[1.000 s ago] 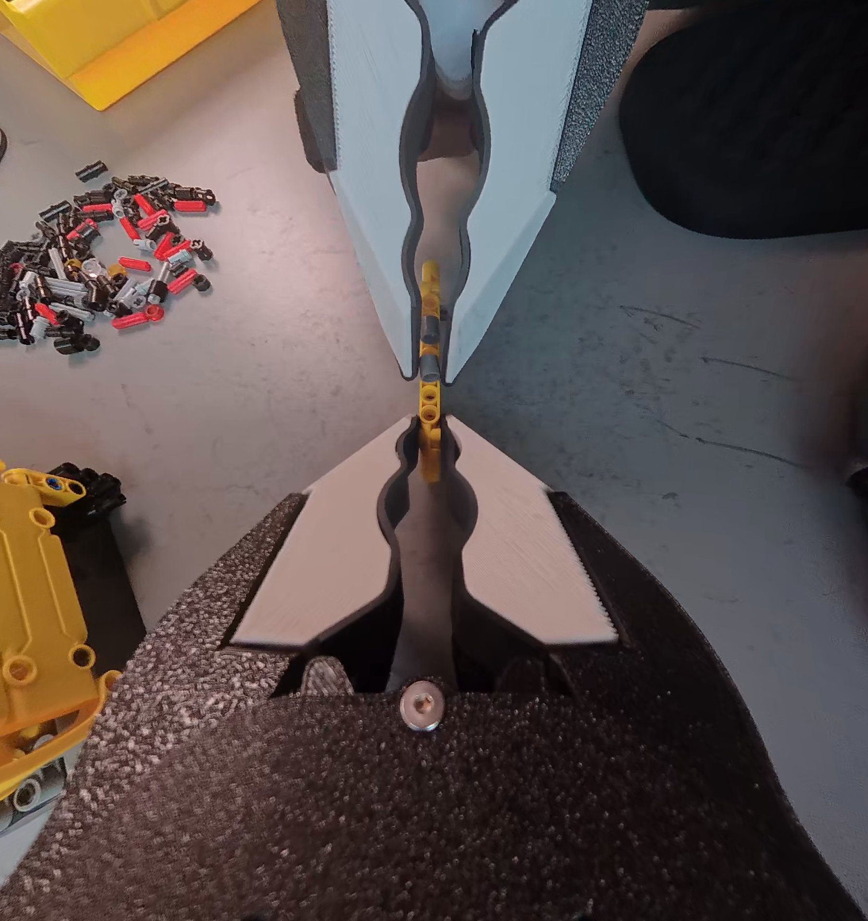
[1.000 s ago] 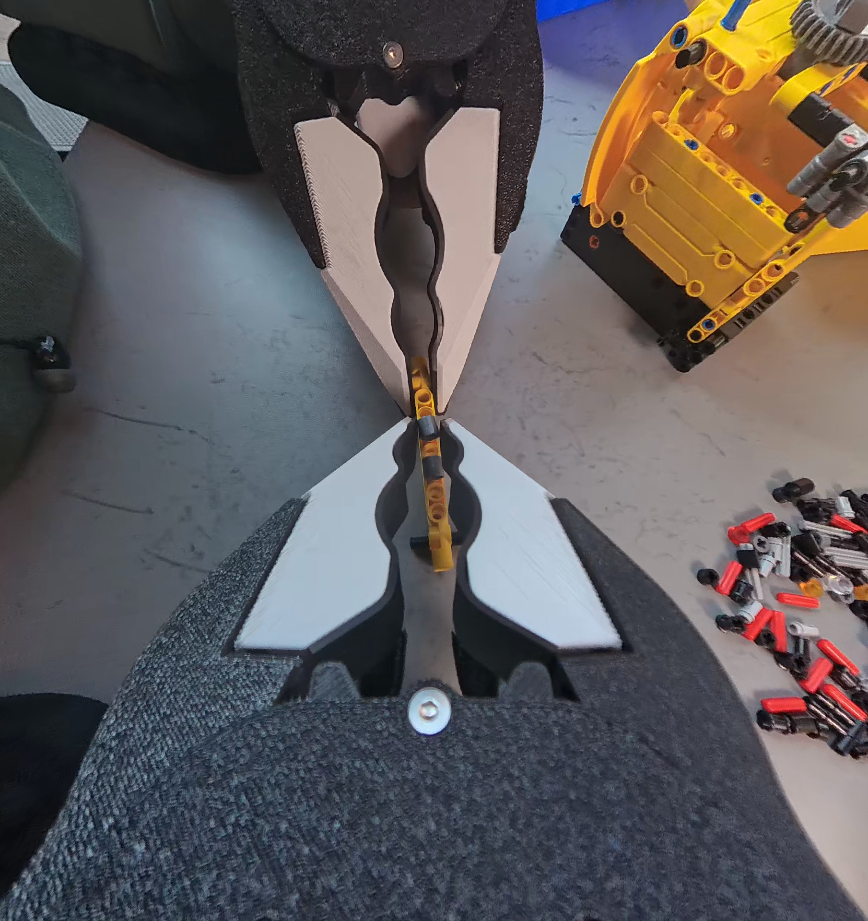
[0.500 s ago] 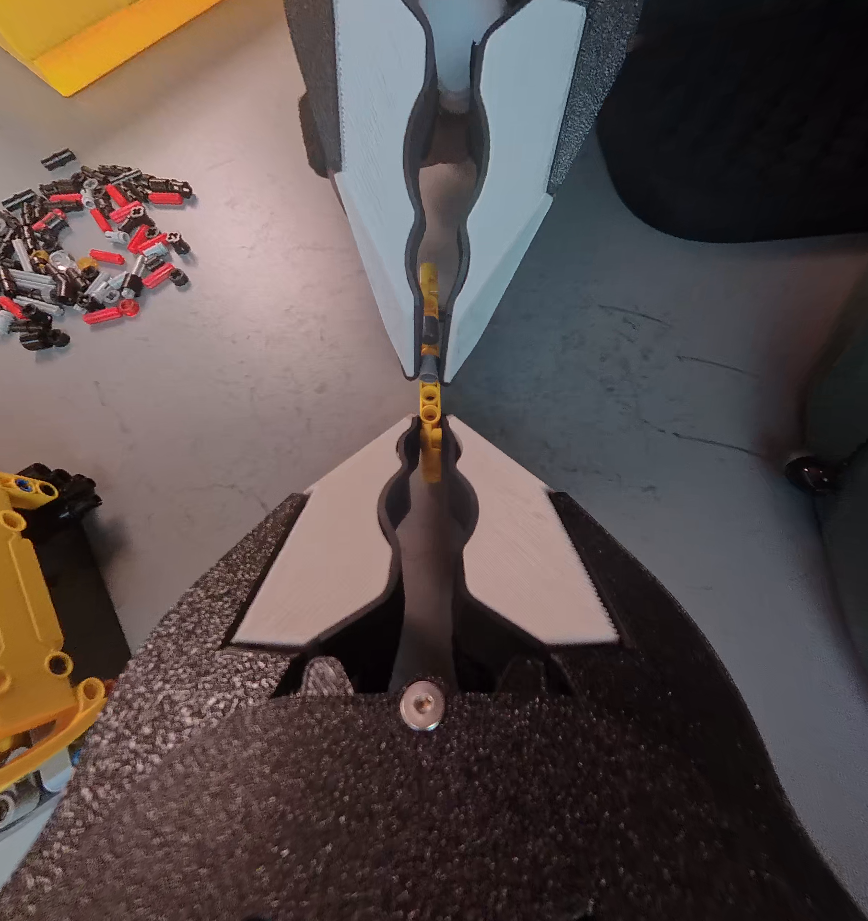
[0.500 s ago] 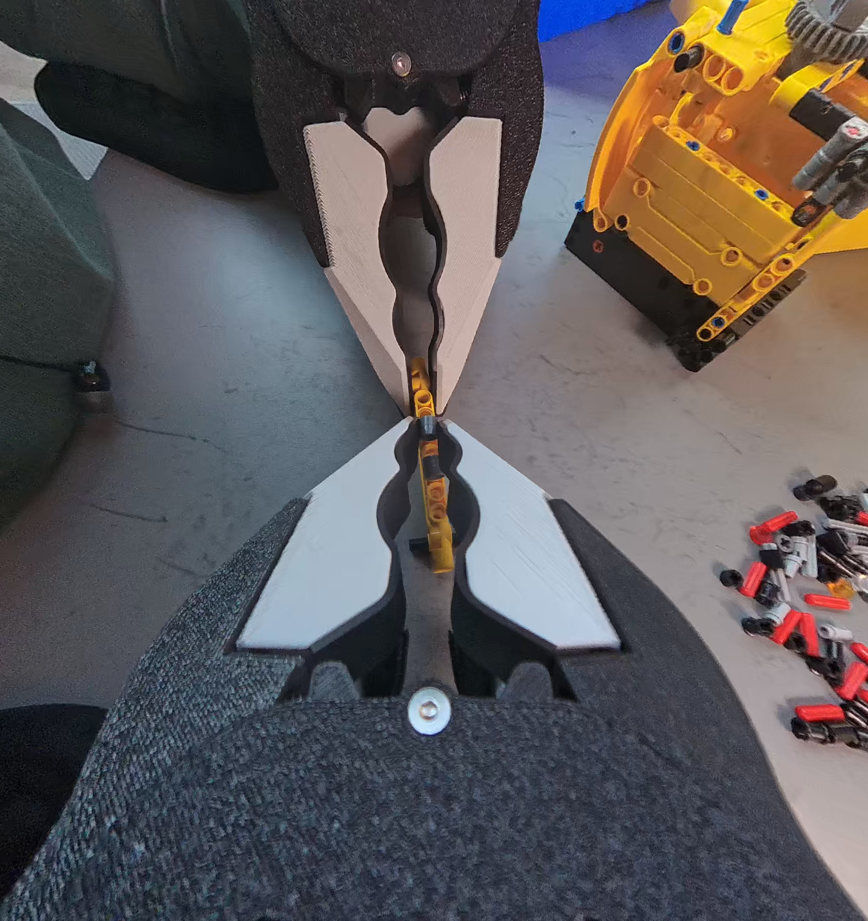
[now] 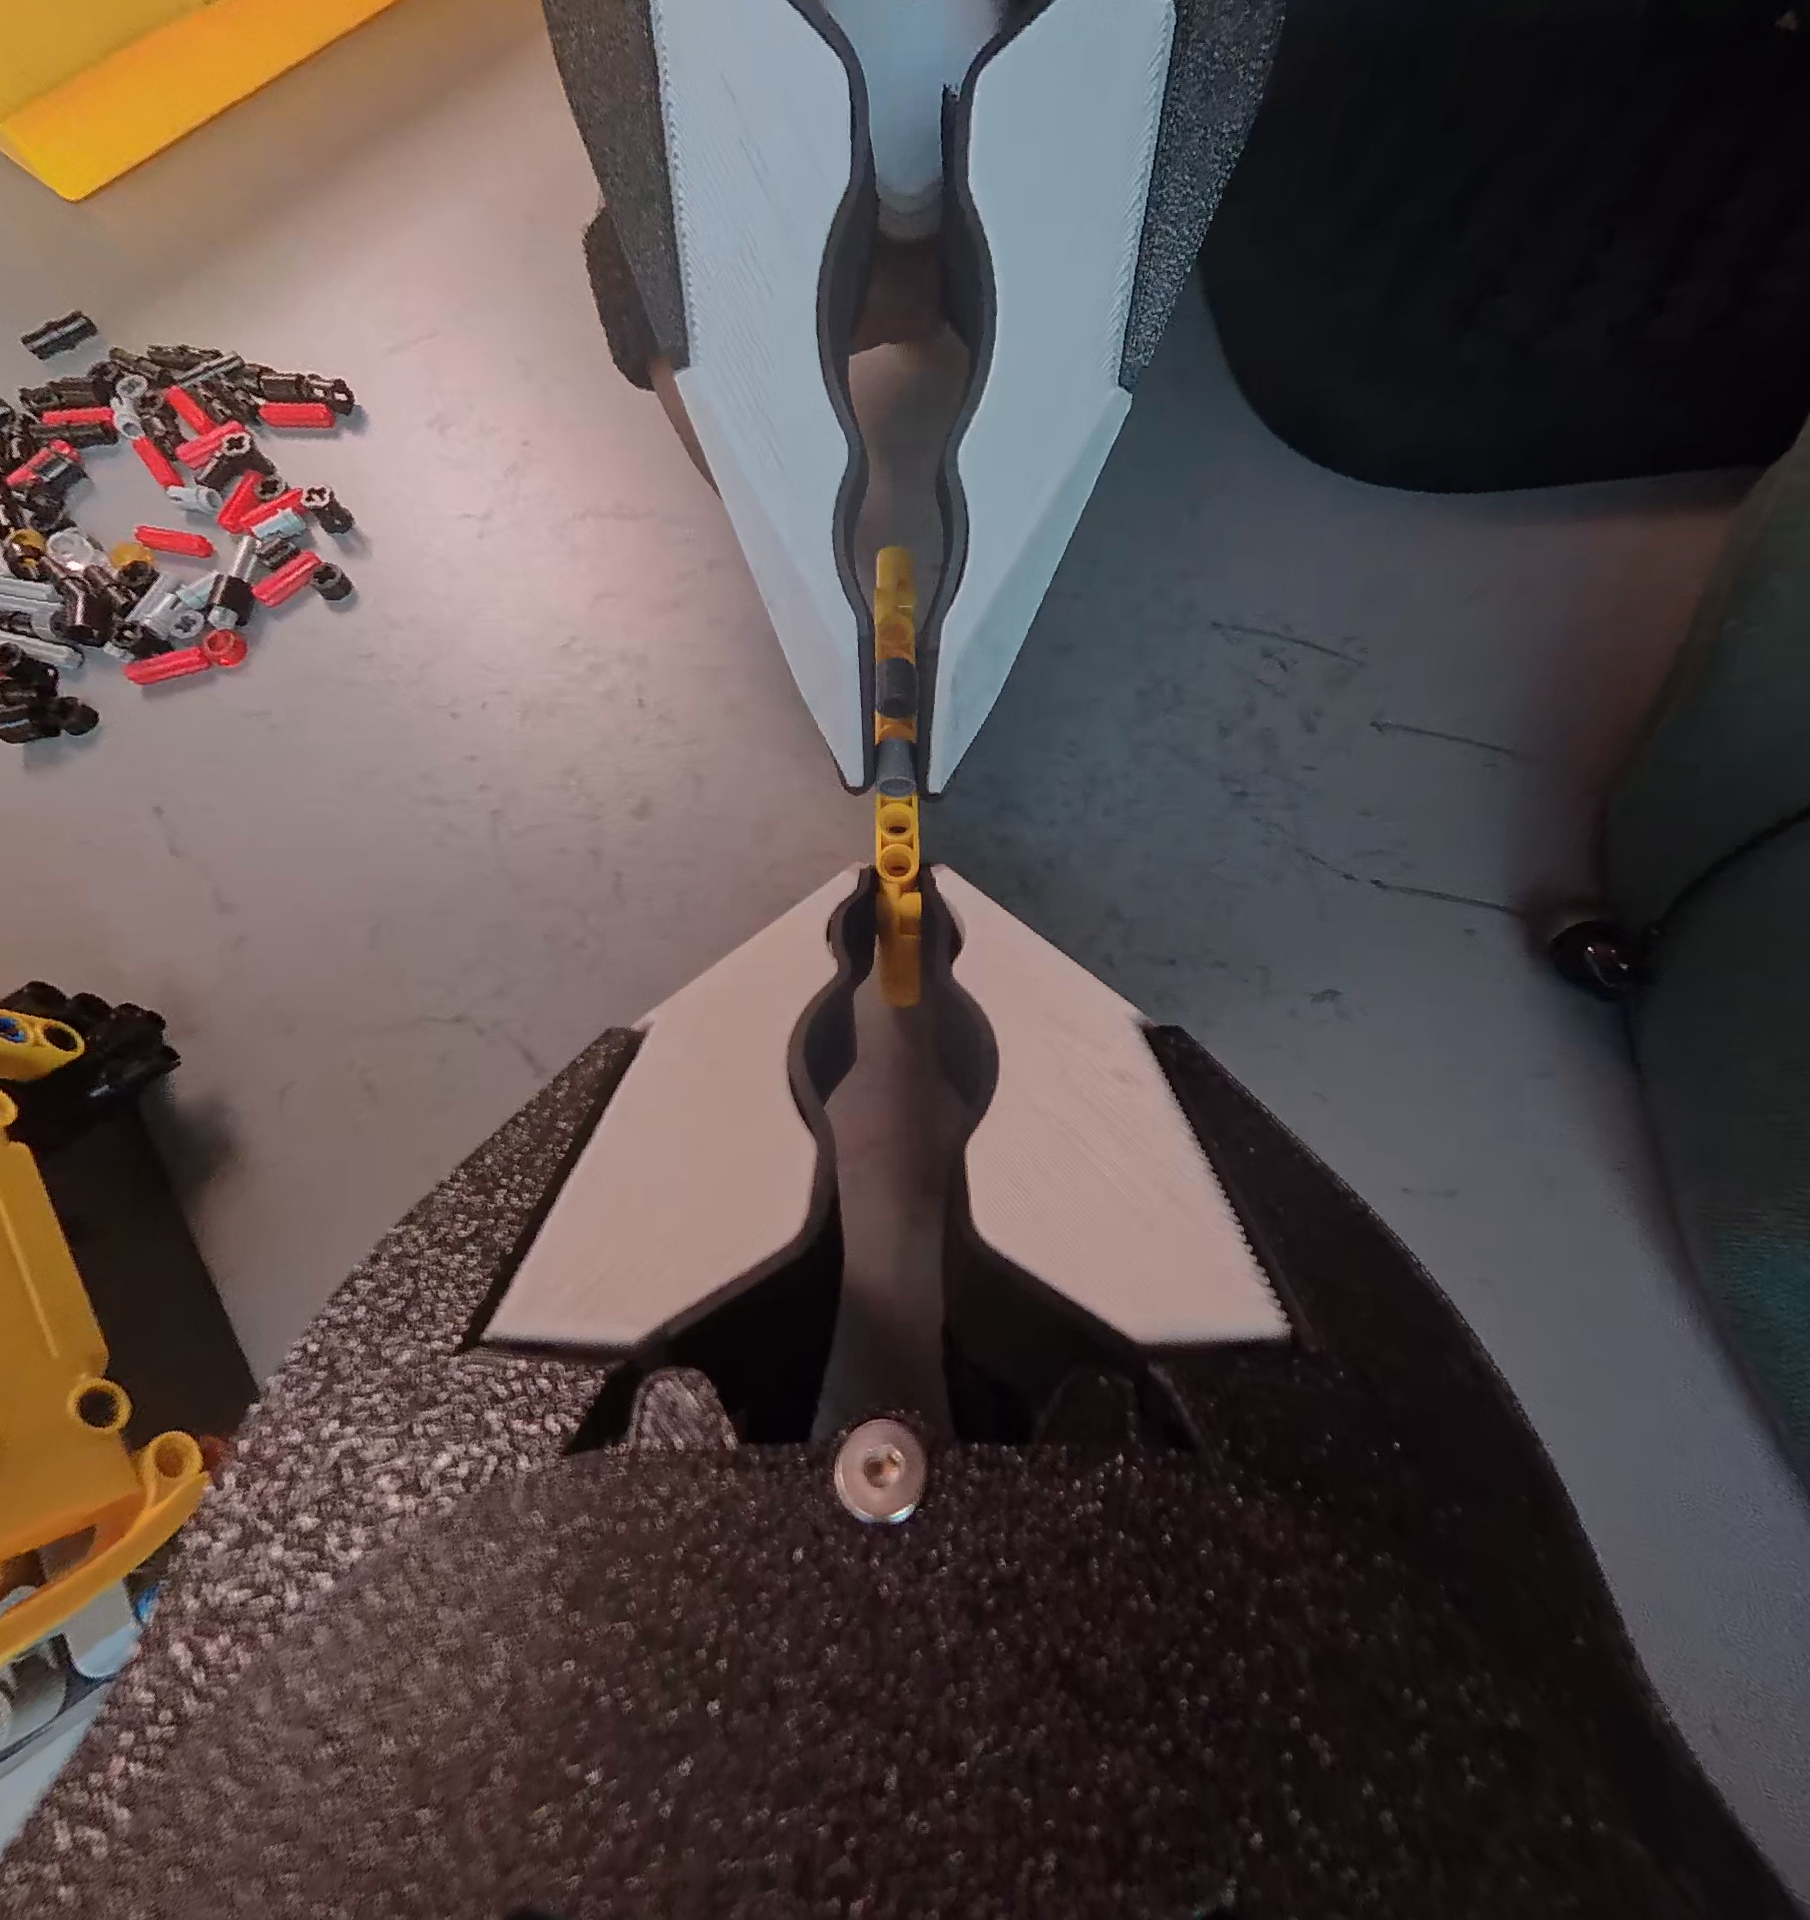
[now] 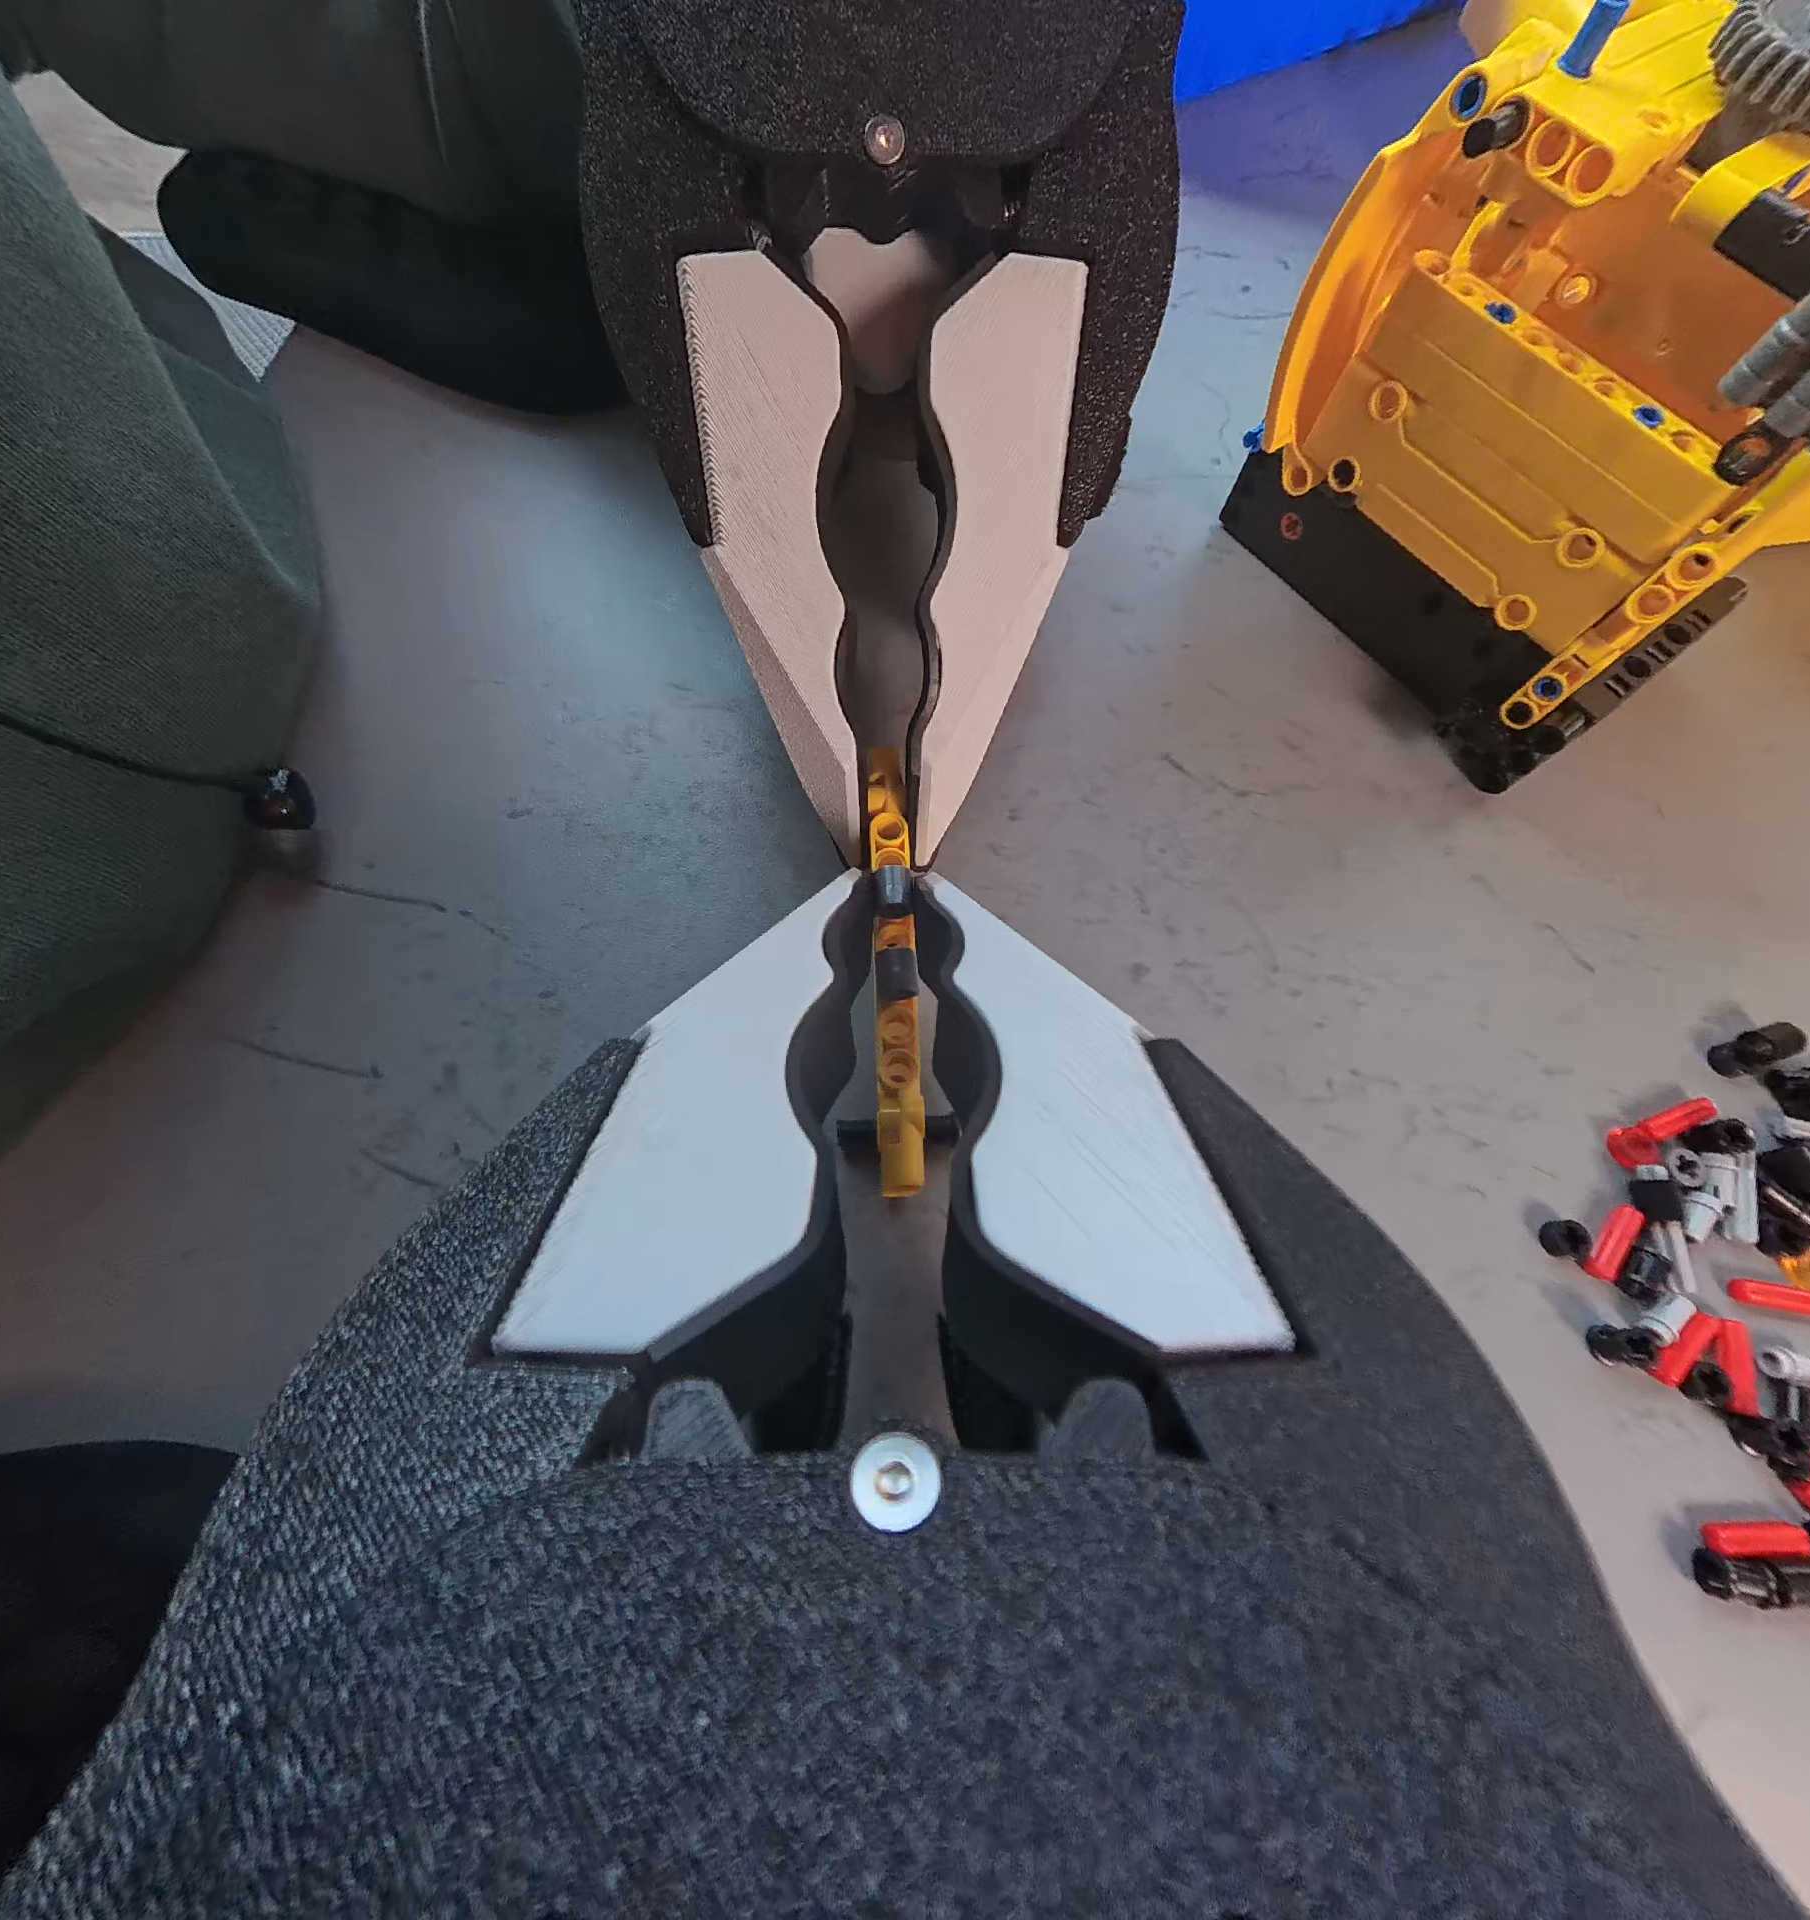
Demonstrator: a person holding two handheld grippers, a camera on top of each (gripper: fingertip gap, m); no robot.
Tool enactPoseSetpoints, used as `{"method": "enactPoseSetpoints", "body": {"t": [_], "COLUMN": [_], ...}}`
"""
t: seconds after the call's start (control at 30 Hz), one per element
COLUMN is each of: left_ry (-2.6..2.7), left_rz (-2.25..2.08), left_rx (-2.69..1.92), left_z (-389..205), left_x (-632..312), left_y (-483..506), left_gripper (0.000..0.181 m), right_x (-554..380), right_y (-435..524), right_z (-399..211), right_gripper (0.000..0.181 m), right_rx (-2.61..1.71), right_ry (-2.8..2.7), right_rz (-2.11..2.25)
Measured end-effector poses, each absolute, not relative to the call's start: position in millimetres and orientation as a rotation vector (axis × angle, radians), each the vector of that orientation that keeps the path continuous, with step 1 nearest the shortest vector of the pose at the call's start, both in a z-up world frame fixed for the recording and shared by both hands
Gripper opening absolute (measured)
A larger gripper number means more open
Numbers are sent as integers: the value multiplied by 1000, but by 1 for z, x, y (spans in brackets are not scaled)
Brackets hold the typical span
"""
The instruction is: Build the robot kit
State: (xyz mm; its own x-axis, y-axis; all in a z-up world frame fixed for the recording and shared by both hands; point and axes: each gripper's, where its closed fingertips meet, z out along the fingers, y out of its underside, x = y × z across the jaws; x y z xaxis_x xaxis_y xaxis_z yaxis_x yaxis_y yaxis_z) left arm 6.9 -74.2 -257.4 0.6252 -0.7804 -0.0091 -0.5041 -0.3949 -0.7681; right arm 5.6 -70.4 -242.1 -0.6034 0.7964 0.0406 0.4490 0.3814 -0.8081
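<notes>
Facing tip to tip above the grey table (image 5: pixel 485 831), the left gripper (image 5: pixel 898 883) and right gripper (image 6: pixel 893 883) each clamp one end of a yellow beam (image 5: pixel 897 831); loose pins (image 5: pixel 142 520) lie far left.

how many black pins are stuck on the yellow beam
3 show. Two sit between the right gripper's fingers just behind the tips, one crosses near the yellow beam's back end. The left gripper may hide more.
</notes>
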Motion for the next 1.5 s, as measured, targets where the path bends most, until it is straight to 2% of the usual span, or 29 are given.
{"method": "enactPoseSetpoints", "body": {"t": [0.13, 0.33, 0.73, 1.1, 1.2, 1.37, 1.5], "left_ry": [1007, 1001, 970, 976, 980, 984, 987], "left_rz": [-454, -459, -458, -456, -451, -455, -456], "left_rx": [-2076, -2081, -2095, -2091, -2089, -2088, -2087], "left_z": [-257, -257, -257, -257, -257, -258, -258], "left_x": [7, 6, 4, 4, 5, 5, 5], "left_y": [-75, -75, -73, -73, -73, -74, -74], "left_gripper": [7, 7, 7, 7, 7, 7, 7], "right_x": [12, 18, 15, 15, 15, 8, 3], "right_y": [-64, -61, -59, -59, -60, -66, -70], "right_z": [-238, -243, -244, -244, -247, -241, -243], "right_gripper": [16, 7, 6, 7, 16, 16, 7], "right_rx": [-1089, -1085, -1152, -1163, -1154, -1124, -1092], "right_ry": [-2235, -2274, -2221, -2208, -2218, -2185, -2179], "right_rz": [1088, 1044, 1041, 1064, 1049, 1084, 1071]}}
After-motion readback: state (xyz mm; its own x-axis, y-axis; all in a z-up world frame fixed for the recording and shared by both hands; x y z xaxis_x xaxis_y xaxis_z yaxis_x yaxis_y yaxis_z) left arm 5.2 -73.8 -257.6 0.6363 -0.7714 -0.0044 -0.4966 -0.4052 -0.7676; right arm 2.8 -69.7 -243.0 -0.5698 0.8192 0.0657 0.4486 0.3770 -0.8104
